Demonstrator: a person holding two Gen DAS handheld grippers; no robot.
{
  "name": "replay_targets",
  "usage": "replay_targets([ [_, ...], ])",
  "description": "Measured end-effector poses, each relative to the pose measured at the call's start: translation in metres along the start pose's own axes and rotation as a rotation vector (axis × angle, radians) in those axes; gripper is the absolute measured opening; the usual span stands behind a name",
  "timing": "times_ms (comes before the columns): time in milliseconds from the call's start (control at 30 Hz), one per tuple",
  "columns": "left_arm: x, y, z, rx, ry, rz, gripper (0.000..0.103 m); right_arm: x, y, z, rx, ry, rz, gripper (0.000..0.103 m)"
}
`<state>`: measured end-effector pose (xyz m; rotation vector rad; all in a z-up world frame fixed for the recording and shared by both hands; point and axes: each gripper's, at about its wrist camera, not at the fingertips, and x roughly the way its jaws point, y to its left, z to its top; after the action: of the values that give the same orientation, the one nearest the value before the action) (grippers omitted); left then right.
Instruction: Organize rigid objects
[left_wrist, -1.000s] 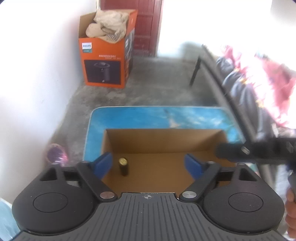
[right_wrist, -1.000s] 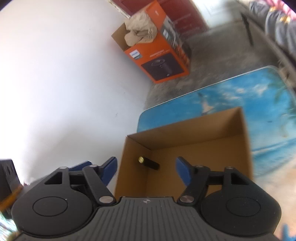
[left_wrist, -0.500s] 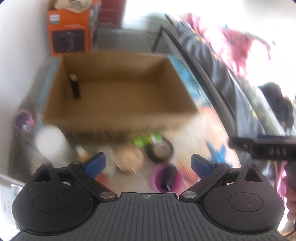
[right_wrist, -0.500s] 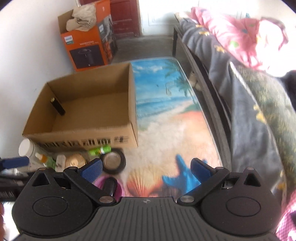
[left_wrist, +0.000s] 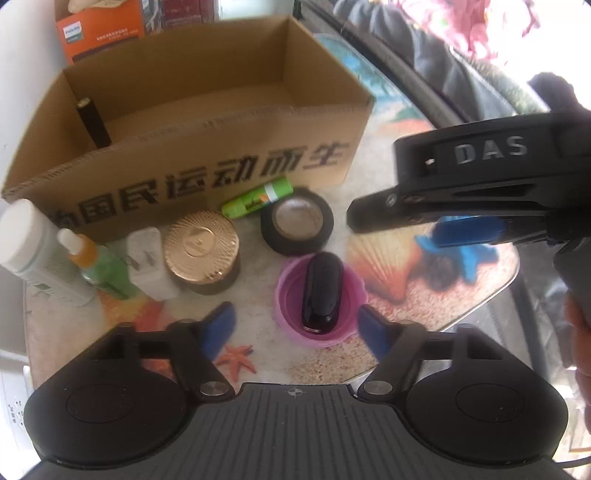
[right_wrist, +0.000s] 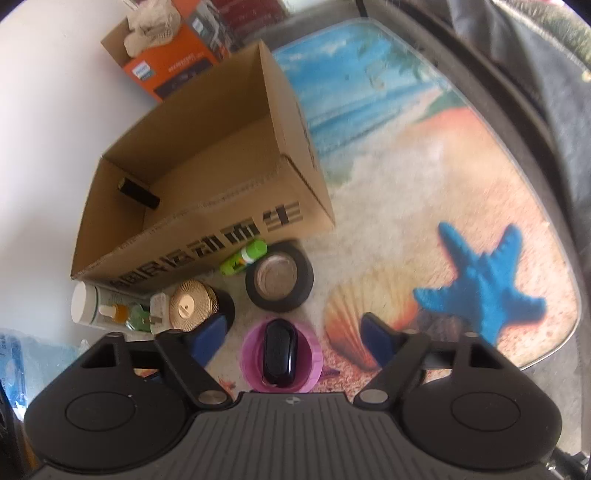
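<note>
Our left gripper (left_wrist: 297, 326) and right gripper (right_wrist: 293, 341) have just been closing, both released. Between each gripper's fingers sits the purple plastic cup (left_wrist: 319, 299) holding a glossy black oval case (left_wrist: 321, 291).

The left gripper (left_wrist: 295, 325) hangs over the beach-print table (left_wrist: 424, 295), its blue jaws apart and just closing in, nothing pressed between them, with a pink cup (left_wrist: 291, 295) holding a glossy black case (left_wrist: 320, 291) just beyond. Behind the cup sit a black tape roll (left_wrist: 297, 225), a gold-lidded jar (left_wrist: 201, 251), a green tube (left_wrist: 258, 197) and bottles against the open cardboard box (left_wrist: 207, 166). The right gripper (left_wrist: 461, 192) reaches in from the right.
</note>
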<state>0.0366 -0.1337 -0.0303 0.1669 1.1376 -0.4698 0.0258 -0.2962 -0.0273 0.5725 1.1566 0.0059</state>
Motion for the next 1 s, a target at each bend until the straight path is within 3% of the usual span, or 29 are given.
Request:
replay_targets([
  [167, 0.014, -0.007, -0.001, -0.029, 0.004, -0.04, 0.048, 0.02, -0.007, -0.002, 0.009, 0.08, 0.064, 0.062],
  [300, 0.022, -0.012, 0.003, -0.013, 0.007, -0.037, 0.036, 0.035, -0.01, -0.003, 0.017, 0.137, 0.118, 0.043],
  [433, 0.035, -0.018, 0.001, 0.031, 0.031, -0.014, 0.027, 0.049, -0.013, -0.005, 0.031, 0.177, 0.142, 0.036],
  [667, 0.039, -0.02, -0.002, 0.06, 0.022, 0.001, 0.026, 0.066, -0.017, -0.01, 0.062, 0.22, 0.133, 0.029],
  [1000, 0.043, 0.0, 0.0, 0.044, 0.031, -0.065, 0.029, 0.071, -0.015, -0.02, 0.146, 0.168, 0.121, 0.032],
])
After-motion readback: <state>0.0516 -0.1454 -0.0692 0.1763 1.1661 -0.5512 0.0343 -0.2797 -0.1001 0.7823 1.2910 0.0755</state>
